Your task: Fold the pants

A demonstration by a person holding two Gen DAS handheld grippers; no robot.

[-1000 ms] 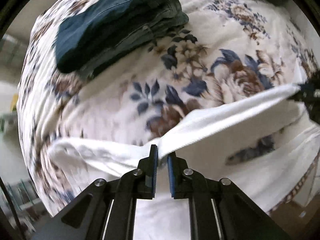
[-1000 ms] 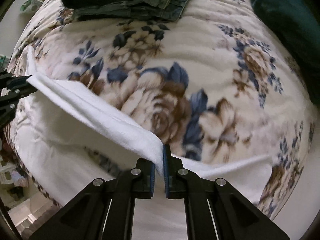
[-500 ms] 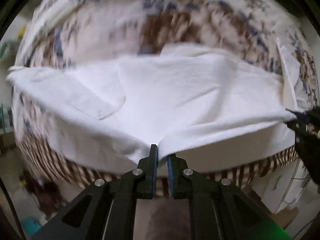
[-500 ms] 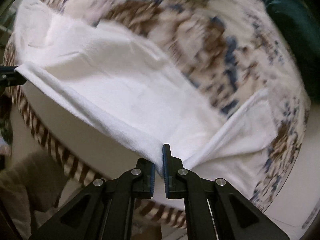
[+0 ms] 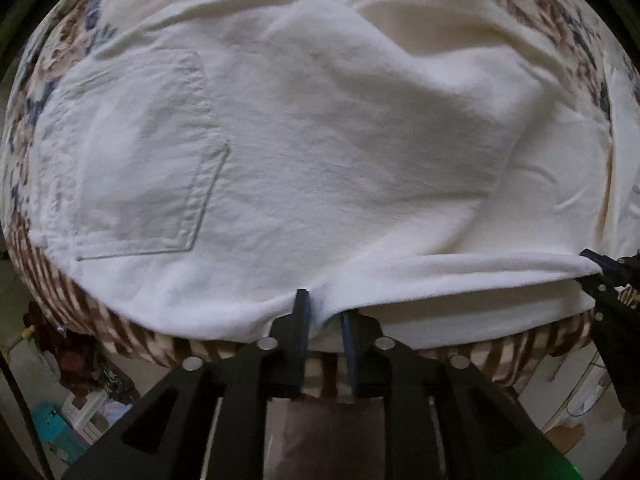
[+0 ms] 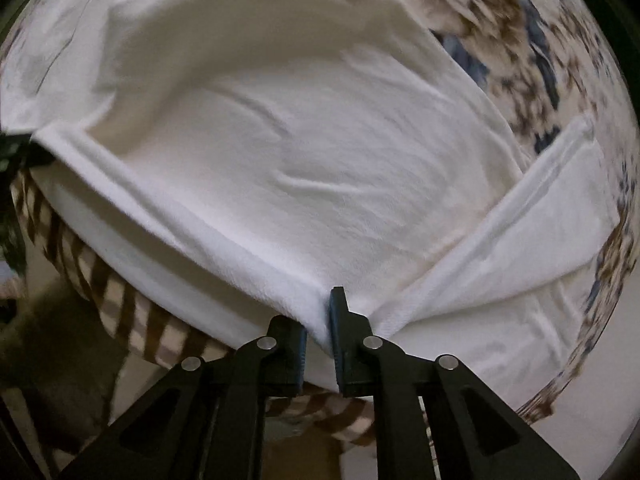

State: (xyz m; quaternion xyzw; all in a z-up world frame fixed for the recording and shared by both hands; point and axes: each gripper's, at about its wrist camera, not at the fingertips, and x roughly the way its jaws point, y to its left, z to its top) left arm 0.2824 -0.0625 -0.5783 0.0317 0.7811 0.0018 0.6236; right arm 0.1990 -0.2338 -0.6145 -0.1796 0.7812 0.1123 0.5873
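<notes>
White pants (image 5: 320,140) lie spread on a floral bed cover (image 5: 60,40), back pocket (image 5: 140,160) up, a doubled-over edge along the near side of the bed. My left gripper (image 5: 322,300) points steeply down at that edge. Its jaws are opening, and the cloth sits loosely in the gap. The right gripper (image 5: 600,268) shows at the far right end of the same fold. In the right wrist view, the right gripper (image 6: 316,308) is also opening, with the fold of the pants (image 6: 300,140) still between its pads. The left gripper (image 6: 20,148) is at the left edge.
The cover's brown striped border (image 5: 100,320) hangs over the bed edge just under both grippers. Below it is floor, with a teal item (image 5: 52,420) and clutter at lower left. A folded-back pant leg (image 6: 520,240) lies to the right.
Both grippers carried the pants' edge across the bed to its near side and lowered it. The dark folded jeans left the view. Both pairs of jaws have parted from pinched to slightly apart.
</notes>
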